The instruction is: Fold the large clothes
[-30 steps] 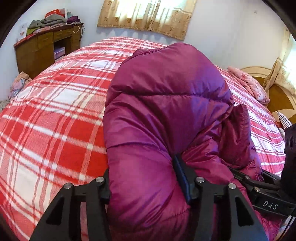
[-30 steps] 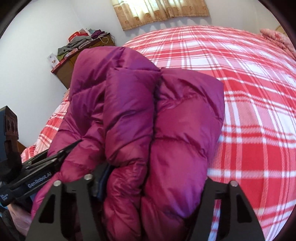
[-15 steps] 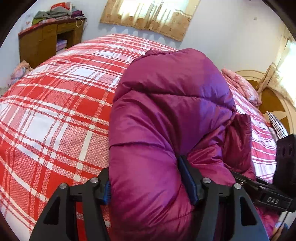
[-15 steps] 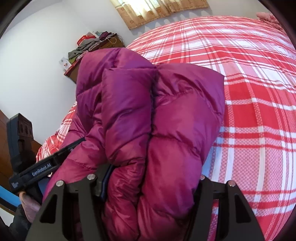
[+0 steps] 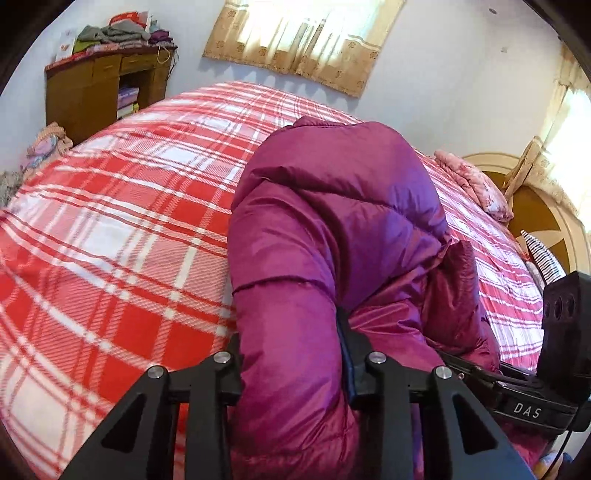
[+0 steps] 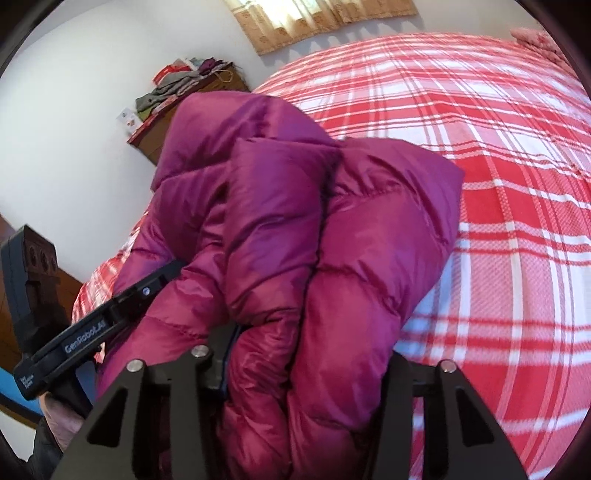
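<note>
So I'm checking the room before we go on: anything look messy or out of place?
Only the cabinet: clothes lie heaped loosely on top. The jacket is bunched in both grippers, whose jaws are closing on it.

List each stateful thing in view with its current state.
Purple puffer jacket: folded into a bundle, gripped at both sides.
Left tool: closing, jacket between its fingers.
Right tool: closing, jacket between its fingers.
Curtain: drawn, backlit.
Plaid bedspread: spread flat.
</note>
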Motion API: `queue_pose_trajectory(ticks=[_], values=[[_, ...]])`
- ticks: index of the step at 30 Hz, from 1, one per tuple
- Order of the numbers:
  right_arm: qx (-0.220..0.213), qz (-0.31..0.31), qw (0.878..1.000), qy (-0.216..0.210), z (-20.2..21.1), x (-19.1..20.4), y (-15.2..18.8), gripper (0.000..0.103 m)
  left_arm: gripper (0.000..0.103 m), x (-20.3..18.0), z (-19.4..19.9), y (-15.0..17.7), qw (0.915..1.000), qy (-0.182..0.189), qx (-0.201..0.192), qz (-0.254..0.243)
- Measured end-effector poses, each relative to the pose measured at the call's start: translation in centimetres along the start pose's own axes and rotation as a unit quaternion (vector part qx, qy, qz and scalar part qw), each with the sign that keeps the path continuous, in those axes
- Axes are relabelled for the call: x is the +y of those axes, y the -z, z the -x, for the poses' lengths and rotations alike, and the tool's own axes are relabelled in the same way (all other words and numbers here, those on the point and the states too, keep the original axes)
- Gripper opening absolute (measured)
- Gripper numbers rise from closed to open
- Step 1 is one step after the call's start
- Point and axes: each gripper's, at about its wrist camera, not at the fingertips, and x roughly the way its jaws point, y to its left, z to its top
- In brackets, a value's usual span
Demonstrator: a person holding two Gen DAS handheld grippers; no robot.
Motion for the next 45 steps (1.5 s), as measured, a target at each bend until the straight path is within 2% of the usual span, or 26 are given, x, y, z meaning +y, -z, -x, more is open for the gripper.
queue_pose_trajectory(ticks=[4, 9, 15, 19, 22, 25, 28, 32, 34, 35, 36, 40, 43, 45], values=[[0.003, 0.013, 1.000, -0.018, 0.4, 1.7, 0.2, 0.044, 0.034, 0.7, 2.1, -0.1, 0.9999, -0.011, -0.011, -0.003], [0.002, 0.040, 0.999, -0.037, 0.3, 4.1, -0.2, 0.043, 0.034, 2.4, 4.4, -0.2, 0.9993, -0.022, -0.025, 0.017], [0.008, 0.099, 0.993, -0.070, -1.6, 9.8, -2.1, 0.043, 0.034, 5.7, 7.7, -1.2, 0.9953, -0.063, -0.057, 0.046], [-0.004, 0.164, 0.980, -0.109, -3.1, 15.1, -4.1, 0.043, 0.034, 9.5, 11.1, -2.5, 0.9873, -0.105, -0.085, 0.083], [-0.005, 0.194, 0.971, -0.141, -5.2, 18.6, -6.0, 0.042, 0.034, 12.6, 13.2, -3.9, 0.9765, -0.154, -0.112, 0.100], [-0.008, 0.223, 0.961, -0.161, -8.7, 21.7, -7.7, 0.042, 0.034, 15.7, 13.4, -5.1, 0.9663, -0.190, -0.128, 0.117], [-0.006, 0.239, 0.959, -0.152, -12.7, 23.0, -8.3, 0.041, 0.034, 18.6, 11.2, -5.9, 0.9579, -0.231, -0.123, 0.118], [0.020, 0.234, 0.966, -0.112, -19.1, 21.8, -8.4, 0.041, 0.034, 22.6, 6.3, -5.2, 0.9548, -0.249, -0.089, 0.136], [0.026, 0.203, 0.973, -0.105, -20.9, 20.0, -8.8, 0.051, 0.035, 24.0, 5.1, -4.4, 0.9526, -0.254, -0.077, 0.149], [0.027, 0.183, 0.977, -0.107, -21.1, 18.9, -9.3, 0.062, 0.035, 24.4, 5.0, -4.3, 0.9534, -0.248, -0.078, 0.152], [0.029, 0.162, 0.980, -0.109, -21.1, 17.8, -9.6, 0.073, 0.035, 24.6, 5.0, -4.2, 0.9548, -0.244, -0.077, 0.152], [0.016, 0.145, 0.985, -0.096, -19.0, 16.5, -10.5, 0.076, 0.038, 25.0, 4.7, -3.8, 0.9584, -0.237, -0.078, 0.139], [-0.058, 0.153, 0.986, -0.043, -14.4, 16.8, -11.5, 0.076, 0.038, 24.8, 4.7, -3.6, 0.9578, -0.236, -0.081, 0.142], [-0.094, 0.172, 0.980, -0.022, -11.7, 18.4, -12.2, 0.075, 0.038, 24.2, 4.7, -3.9, 0.9562, -0.249, -0.080, 0.132]])
